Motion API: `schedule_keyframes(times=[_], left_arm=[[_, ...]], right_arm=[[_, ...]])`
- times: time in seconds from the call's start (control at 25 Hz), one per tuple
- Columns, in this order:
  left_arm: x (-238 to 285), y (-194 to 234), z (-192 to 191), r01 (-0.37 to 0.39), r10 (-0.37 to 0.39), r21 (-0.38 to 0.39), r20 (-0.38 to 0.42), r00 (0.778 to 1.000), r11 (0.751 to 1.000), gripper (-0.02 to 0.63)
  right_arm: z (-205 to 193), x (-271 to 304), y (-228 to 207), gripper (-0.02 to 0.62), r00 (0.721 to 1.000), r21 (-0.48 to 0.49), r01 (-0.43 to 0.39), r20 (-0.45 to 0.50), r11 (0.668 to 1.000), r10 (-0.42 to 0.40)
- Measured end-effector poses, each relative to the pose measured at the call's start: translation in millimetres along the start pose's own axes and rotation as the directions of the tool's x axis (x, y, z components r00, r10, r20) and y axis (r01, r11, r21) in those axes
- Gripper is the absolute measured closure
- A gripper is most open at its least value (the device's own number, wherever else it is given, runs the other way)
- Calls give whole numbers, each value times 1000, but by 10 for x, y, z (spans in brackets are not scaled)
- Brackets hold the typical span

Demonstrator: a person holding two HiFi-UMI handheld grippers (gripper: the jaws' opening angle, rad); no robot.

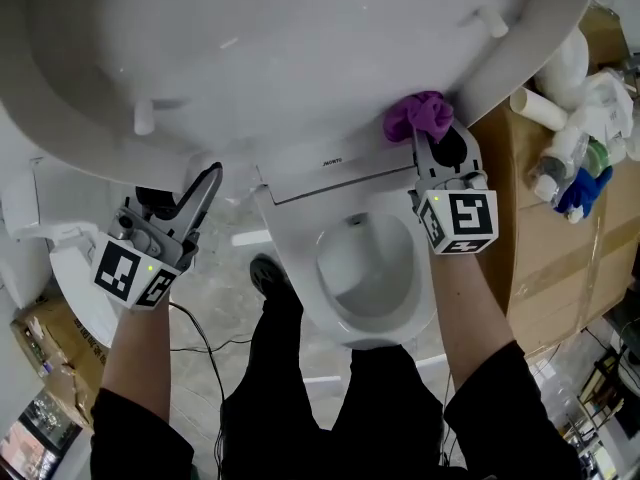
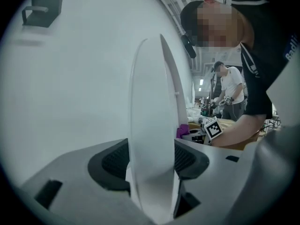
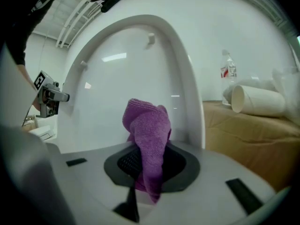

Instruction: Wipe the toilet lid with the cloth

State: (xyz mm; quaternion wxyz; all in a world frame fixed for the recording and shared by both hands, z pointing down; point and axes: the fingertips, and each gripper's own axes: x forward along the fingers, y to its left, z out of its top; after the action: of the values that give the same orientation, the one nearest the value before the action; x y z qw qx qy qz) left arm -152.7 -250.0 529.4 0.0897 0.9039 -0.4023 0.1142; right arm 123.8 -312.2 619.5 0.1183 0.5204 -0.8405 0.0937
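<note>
The white toilet lid point(image 1: 300, 48) stands raised and fills the top of the head view. My left gripper point(image 1: 207, 181) is shut on the lid's left edge; in the left gripper view the thin rim point(image 2: 150, 139) is pinched between the black pads. My right gripper point(image 1: 432, 136) is shut on a bunched purple cloth point(image 1: 420, 116), which touches the lid's lower right rim. In the right gripper view the cloth point(image 3: 147, 130) sticks up from the jaws in front of the lid's glossy inner face point(image 3: 122, 78). The left gripper point(image 3: 49, 100) shows at the far side.
The open toilet bowl point(image 1: 365, 268) and seat lie below, between my arms. A cardboard box point(image 1: 540, 228) at the right carries bottles point(image 1: 570, 158) and a white tube point(image 3: 258, 100). A cable point(image 1: 200, 338) runs over the floor. Another person point(image 2: 229, 86) stands far behind.
</note>
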Motion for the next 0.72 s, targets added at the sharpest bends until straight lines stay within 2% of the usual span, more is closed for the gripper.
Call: schedule_keyframes(times=[0.12, 0.24, 0.36, 0.52, 0.72], left_arm=[[-34, -3, 133, 9, -9, 24, 16, 1000, 1000, 364], [-71, -14, 288, 25, -27, 48, 40, 999, 999, 364], [-126, -24, 493, 53, -57, 53, 78, 995, 997, 364], [-148, -58, 751, 131, -130, -1, 98, 987, 991, 364], [-207, -109, 855, 236, -237, 47, 39, 971, 971, 359]], right_arm=[[44, -18, 5, 520, 1000, 8, 2, -13, 1000, -2], [181, -111, 202, 520, 1000, 3, -30, -6, 1000, 30], [392, -299, 533, 520, 997, 16, -76, 8, 997, 76], [771, -619, 1050, 520, 987, 35, -158, 26, 987, 157], [1406, -1012, 1803, 520, 957, 15, -284, 68, 959, 282]])
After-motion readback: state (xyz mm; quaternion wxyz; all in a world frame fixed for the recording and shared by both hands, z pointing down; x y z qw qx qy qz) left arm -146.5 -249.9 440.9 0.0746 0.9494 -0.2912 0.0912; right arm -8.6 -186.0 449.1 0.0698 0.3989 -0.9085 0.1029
